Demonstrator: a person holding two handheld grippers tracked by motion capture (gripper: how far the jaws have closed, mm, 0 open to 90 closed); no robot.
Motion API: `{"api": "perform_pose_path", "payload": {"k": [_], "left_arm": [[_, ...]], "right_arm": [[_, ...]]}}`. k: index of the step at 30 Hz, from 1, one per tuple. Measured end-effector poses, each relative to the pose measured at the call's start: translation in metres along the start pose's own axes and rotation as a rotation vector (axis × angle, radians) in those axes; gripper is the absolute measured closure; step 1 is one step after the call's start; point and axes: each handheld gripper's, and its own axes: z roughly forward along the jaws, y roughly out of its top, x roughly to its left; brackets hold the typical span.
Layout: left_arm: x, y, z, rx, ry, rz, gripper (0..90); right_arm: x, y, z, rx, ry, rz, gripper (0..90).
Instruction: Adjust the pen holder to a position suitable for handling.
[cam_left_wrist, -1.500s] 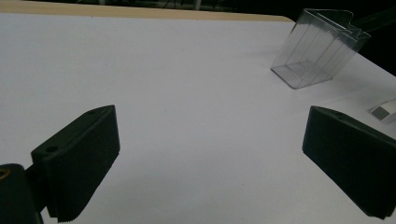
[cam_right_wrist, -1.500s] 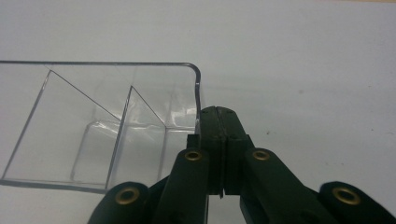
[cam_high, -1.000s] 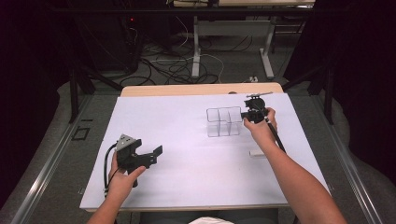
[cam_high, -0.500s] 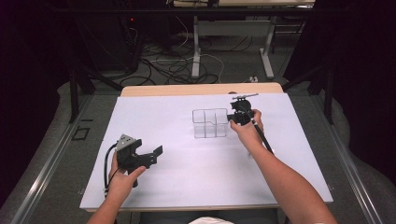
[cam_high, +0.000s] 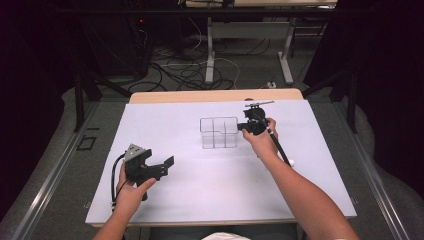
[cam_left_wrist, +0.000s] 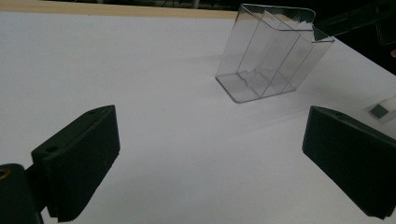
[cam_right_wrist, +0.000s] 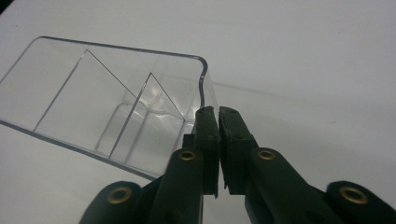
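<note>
A clear plastic box (cam_high: 218, 132) with inner dividers stands on the white table top (cam_high: 210, 195), right of middle. My right gripper (cam_high: 240, 126) is at the box's right side, shut on the thin right wall. In the right gripper view the jaws (cam_right_wrist: 217, 112) stand almost together, with the edge of the box (cam_right_wrist: 107, 93) running down between them. My left gripper (cam_high: 167, 167) is held near the front left of the table, open and holding nothing. Its pads (cam_left_wrist: 79, 163) stand wide apart, with the box (cam_left_wrist: 273, 56) far ahead.
A small pale piece (cam_high: 291, 162) lies on the table to the right of the right forearm, and appears at the right edge of the left gripper view as the pale piece (cam_left_wrist: 383, 111). The table's wooden far edge (cam_high: 215, 96) lies behind the box. Cables cover the floor beyond.
My right gripper has moved left across the table and the clear box has come along with it. The left gripper has stayed where it was, open.
</note>
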Motion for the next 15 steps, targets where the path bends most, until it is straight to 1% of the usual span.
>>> {"api": "perform_pose_path", "payload": {"k": [1, 2, 4, 6, 8, 9, 10, 11, 12, 15], "left_arm": [[0.0, 0.0, 0.0, -0.003, 0.0, -0.002, 4.0], [0.0, 0.0, 0.0, -0.002, 0.001, -0.002, 4.0], [0.001, -0.001, 0.0, -0.002, 0.003, -0.003, 4.0], [0.001, -0.001, -0.001, 0.0, 0.004, -0.003, 4.0], [0.001, -0.001, 0.0, -0.001, 0.005, -0.003, 4.0], [0.001, -0.001, 0.0, -0.001, 0.005, -0.003, 4.0], [0.0, -0.001, 0.0, -0.007, 0.008, -0.003, 4.0], [0.0, -0.001, 0.0, 0.002, 0.006, 0.0, 4.0], [0.0, -0.001, 0.0, 0.005, 0.007, 0.001, 4.0], [-0.001, -0.002, 0.001, 0.003, 0.014, 0.007, 4.4]], "right_arm": [[-0.001, 0.0, -0.002, -0.008, 0.0, 0.003, 84.8], [-0.003, -0.001, -0.007, -0.034, 0.01, -0.005, 82.1], [-0.005, -0.001, -0.01, -0.041, 0.016, -0.008, 81.6], [-0.008, -0.002, -0.017, -0.057, 0.03, 0.008, 80.2], [-0.011, -0.004, -0.022, -0.082, 0.046, 0.012, 77.9], [-0.012, -0.005, -0.025, -0.089, 0.051, 0.009, 76.5], [-0.014, -0.008, -0.03, -0.126, 0.075, -0.007, 72.1], [-0.014, -0.008, -0.03, -0.126, 0.075, -0.007, 72.1], [-0.015, -0.011, -0.033, -0.141, 0.085, -0.009, 70.2], [-0.017, -0.018, -0.042, -0.179, 0.118, -0.038, 63.2]]}}
